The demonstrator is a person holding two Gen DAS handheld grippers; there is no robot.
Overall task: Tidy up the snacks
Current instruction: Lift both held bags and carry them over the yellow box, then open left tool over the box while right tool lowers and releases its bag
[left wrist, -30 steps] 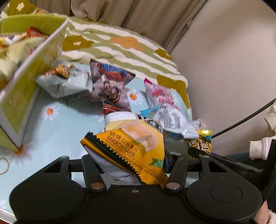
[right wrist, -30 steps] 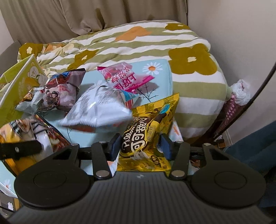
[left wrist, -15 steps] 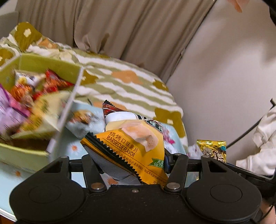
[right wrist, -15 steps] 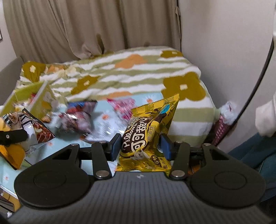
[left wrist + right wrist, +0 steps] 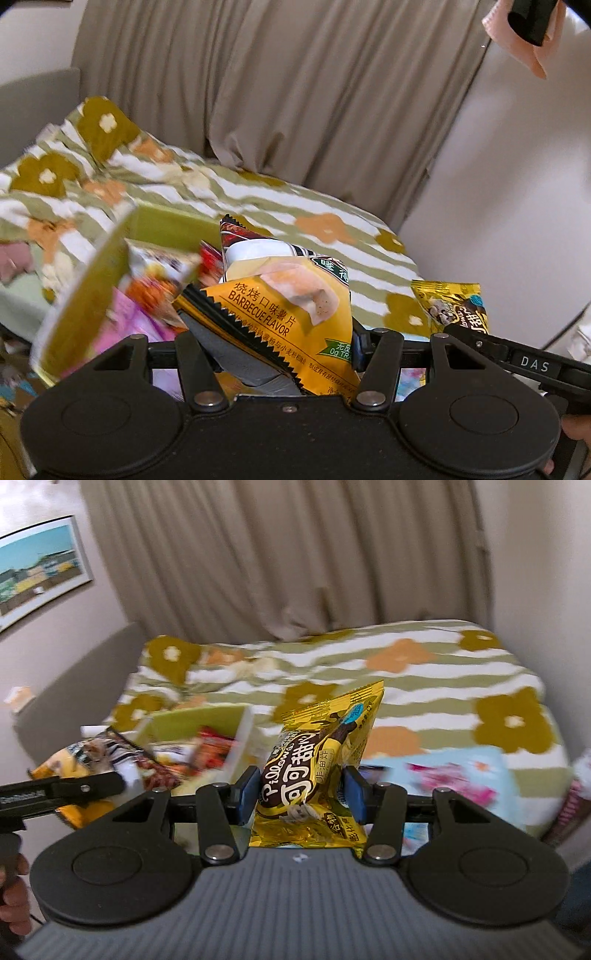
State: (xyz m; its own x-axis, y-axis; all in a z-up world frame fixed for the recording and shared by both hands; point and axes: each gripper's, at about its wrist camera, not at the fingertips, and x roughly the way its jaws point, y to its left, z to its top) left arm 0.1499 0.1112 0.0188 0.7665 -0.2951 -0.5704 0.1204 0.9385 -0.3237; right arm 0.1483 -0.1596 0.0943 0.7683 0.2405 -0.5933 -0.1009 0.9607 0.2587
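Note:
My left gripper is shut on an orange barbecue chips bag and holds it in the air just right of the green box, which holds several snack packs. My right gripper is shut on a yellow cocoa snack bag, raised above the table, right of the same green box. The left gripper and its chips bag show at the left of the right wrist view. The yellow bag shows at the right of the left wrist view.
A bed with a striped flowered quilt lies behind the table. A pink snack pack lies on the light blue tablecloth at the right. Beige curtains and a wall are behind.
Both grippers have risen and tilted up with their bags. The left one has moved left, so the green box now sits close at its left. The loose snacks on the table have dropped from view.

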